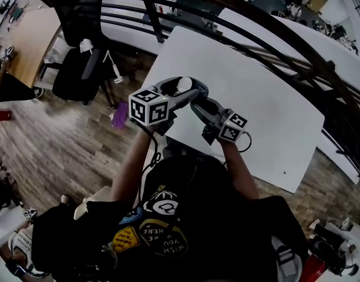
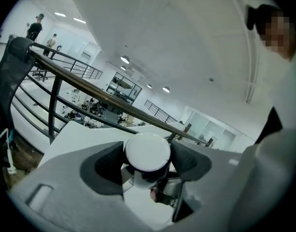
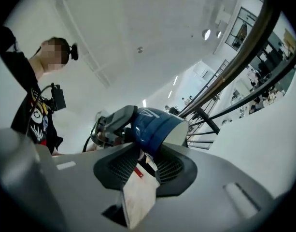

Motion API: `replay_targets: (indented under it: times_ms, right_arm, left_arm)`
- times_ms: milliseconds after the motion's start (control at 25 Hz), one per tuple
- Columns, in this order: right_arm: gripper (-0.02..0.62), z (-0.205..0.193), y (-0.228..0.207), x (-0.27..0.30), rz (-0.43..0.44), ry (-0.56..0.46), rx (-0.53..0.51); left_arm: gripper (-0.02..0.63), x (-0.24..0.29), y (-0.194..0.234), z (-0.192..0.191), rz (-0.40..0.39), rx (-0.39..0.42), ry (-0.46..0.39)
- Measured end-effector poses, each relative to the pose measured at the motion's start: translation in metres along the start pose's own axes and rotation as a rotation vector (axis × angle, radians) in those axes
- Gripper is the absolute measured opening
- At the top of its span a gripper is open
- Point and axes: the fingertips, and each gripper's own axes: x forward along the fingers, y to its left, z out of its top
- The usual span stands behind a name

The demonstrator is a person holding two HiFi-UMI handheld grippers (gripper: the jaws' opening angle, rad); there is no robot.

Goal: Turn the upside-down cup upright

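Cup [image 3: 155, 127] above table [image 1: 268, 98], left tool [image 2: 148, 158] clamped across its white base, right tool [image 3: 145, 161] narrow, pinching its blue side

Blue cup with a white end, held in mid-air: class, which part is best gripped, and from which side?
Probably the blue cup by its round side wall, pads on opposite sides, coming from the side facing away from the left gripper, which clamps the white end. The curved wall gives two matching faces; the right gripper is shut on it from there.
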Motion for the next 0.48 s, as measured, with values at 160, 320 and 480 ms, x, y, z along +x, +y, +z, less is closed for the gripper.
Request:
replay_targets:
  times_ms: [160,320,480]
  right_arm:
    - [0.071,0.0,0.01,0.003,0.044,0.032,-0.056]
    - [0.038,-0.007,0.019,0.006,0.079,0.076,-0.1]
    - [0.031,-0.018,-0.01,0.0,-0.021,0.16,-0.116]
  left_arm:
    - [0.315,-0.008,0.006,0.001,-0.081,-0.084,-0.07]
    - [0.306,-0.022,0.023,-0.011,-0.074,-0.127,-0.143]
    - [0.183,-0.037,0.048,-0.022,0.092,-0.011,-0.12]
